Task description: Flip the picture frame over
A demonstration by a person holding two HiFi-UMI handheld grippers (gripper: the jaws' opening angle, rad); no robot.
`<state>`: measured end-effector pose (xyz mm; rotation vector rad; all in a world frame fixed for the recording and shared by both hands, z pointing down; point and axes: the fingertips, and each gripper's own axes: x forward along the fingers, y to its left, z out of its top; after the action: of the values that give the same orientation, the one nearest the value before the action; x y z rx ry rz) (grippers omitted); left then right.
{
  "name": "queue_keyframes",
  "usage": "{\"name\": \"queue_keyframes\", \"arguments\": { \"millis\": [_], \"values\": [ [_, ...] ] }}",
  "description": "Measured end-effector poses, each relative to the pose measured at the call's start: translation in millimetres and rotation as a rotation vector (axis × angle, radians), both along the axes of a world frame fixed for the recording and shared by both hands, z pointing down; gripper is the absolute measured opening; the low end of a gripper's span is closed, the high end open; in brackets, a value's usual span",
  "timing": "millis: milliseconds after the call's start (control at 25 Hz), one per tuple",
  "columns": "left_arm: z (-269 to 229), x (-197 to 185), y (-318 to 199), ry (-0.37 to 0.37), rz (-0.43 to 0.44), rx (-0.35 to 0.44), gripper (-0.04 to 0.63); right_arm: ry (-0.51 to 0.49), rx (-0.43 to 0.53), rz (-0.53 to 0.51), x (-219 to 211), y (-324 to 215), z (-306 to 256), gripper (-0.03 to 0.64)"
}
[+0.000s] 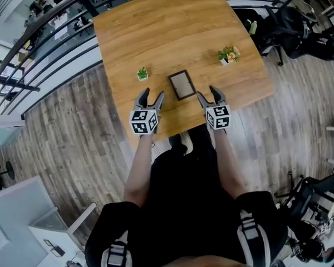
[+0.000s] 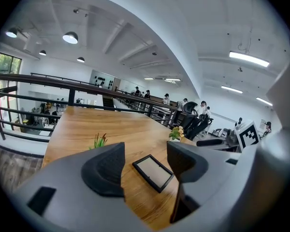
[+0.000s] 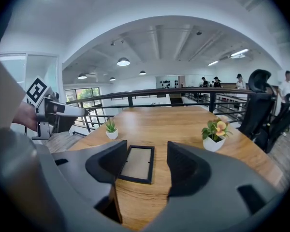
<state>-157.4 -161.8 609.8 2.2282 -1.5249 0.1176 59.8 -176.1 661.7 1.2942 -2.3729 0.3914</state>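
Both grippers are hovering over the near edge of the light wooden table (image 1: 172, 32), neither touching anything

- The dark rectangular picture frame (image 1: 182, 85) is lying flat on the table near that edge, pale panel facing up, sitting between the two grippers and a little beyond their tips
- The left gripper (image 1: 153, 93) is holding its jaws apart with nothing clamped. In the left gripper view (image 2: 145, 151) the frame (image 2: 153, 172) is showing through the gap, on the table past the pads
- The right gripper (image 1: 207, 92) is also standing open and gripping nothing. In the right gripper view (image 3: 146, 149) the frame (image 3: 134, 164) is showing through the gap, clear of both pads
- A small green spiky plant in a white pot (image 1: 142, 74) is standing just left of the frame
- A flowering plant with yellow and pink blooms in a white pot (image 1: 229, 54) is standing further off to the right
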Motion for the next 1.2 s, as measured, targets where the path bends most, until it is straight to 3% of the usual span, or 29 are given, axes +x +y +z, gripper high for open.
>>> {"name": "queue_keyframes", "arguments": {
  "millis": [320, 720, 1200],
  "values": [
    [3, -8, -5, 0.001, -0.03, -0.006, 0.288, 0.086, -0.009, -0.041, -10, -19, 10, 0.259],
    [23, -11, -14, -0.016, -0.061, -0.062, 0.288, 0.053, -0.076, -0.071, -19, -35, 41, 0.255],
    [81, 1, -17, 0.013, -0.088, -0.207, 0.288, -0.008, -0.209, -0.086, -26, -44, 98, 0.241]
  ]
}}
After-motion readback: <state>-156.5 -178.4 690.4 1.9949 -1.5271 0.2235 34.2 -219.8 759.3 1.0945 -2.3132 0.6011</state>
